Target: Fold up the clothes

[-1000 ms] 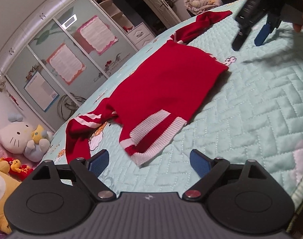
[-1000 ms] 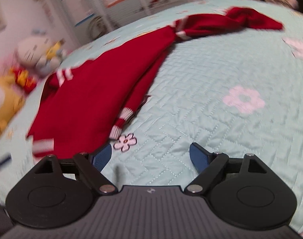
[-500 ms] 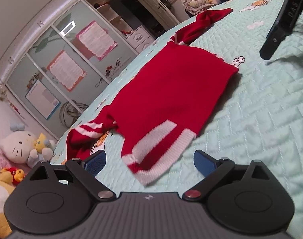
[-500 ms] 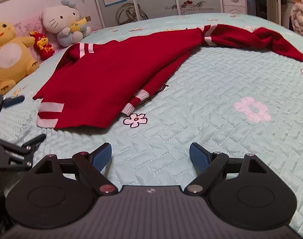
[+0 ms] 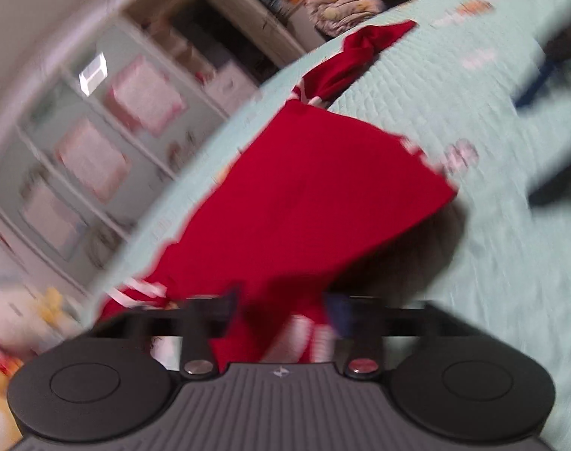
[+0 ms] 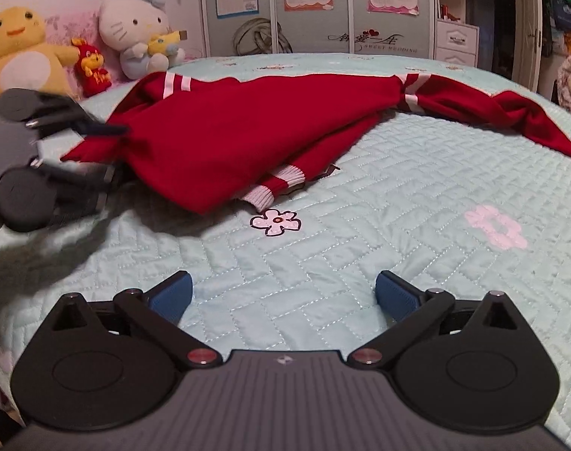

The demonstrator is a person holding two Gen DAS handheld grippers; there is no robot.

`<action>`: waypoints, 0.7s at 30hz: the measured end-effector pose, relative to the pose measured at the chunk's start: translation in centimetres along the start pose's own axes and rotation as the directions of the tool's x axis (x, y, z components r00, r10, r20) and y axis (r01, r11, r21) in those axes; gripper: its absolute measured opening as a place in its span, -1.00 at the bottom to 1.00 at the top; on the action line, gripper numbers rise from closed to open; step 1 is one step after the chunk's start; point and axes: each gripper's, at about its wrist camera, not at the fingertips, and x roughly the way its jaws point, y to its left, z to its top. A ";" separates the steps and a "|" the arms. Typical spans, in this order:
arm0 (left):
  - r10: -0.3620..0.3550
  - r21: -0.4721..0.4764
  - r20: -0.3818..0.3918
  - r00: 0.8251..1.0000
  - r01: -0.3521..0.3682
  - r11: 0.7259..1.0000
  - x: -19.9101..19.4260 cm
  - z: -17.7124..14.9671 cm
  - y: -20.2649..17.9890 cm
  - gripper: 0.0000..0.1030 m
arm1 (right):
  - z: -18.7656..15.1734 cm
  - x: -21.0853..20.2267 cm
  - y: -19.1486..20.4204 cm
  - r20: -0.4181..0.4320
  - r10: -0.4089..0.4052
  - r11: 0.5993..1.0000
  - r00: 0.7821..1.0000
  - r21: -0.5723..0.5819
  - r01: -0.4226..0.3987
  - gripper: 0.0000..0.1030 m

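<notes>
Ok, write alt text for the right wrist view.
A red sweater with white stripes lies half-folded on a mint quilted bedspread; the left gripper pinches its hem corner at the left edge. The right gripper hovers, jaws open and empty, in the foreground; plush toys sit behind.

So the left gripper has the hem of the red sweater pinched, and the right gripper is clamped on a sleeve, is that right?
Not quite. The left gripper does pinch the red sweater at its hem, but the right gripper holds nothing: the right wrist view shows its jaws wide open over bare quilt.
</notes>
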 end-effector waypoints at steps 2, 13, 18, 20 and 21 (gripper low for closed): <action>-0.039 -0.139 0.009 0.999 0.040 0.989 0.2 1.8 2.4 -0.92 | -0.1 -0.1 -0.2 0.011 0.011 1.000 1.000 0.014 -0.011 0.99; 0.018 -0.465 0.033 0.999 -0.001 0.885 6.0 13.9 15.9 -0.93 | -0.6 -0.4 -1.6 0.067 0.075 0.991 0.995 0.108 -0.082 0.99; 0.108 -0.358 -0.088 0.990 -0.132 0.924 11.8 17.0 16.3 -0.38 | -0.6 -0.4 -2.0 0.077 0.090 0.986 0.993 0.130 -0.100 0.99; 0.077 -0.373 -0.189 0.979 -0.144 0.917 13.9 16.2 16.1 0.11 | -0.6 -0.4 -2.0 0.077 0.091 0.986 0.993 0.130 -0.100 0.99; 0.046 -0.400 -0.227 0.973 -0.137 0.906 14.4 15.4 15.9 0.19 | -0.6 -0.4 -2.0 0.077 0.091 0.986 0.993 0.130 -0.101 0.99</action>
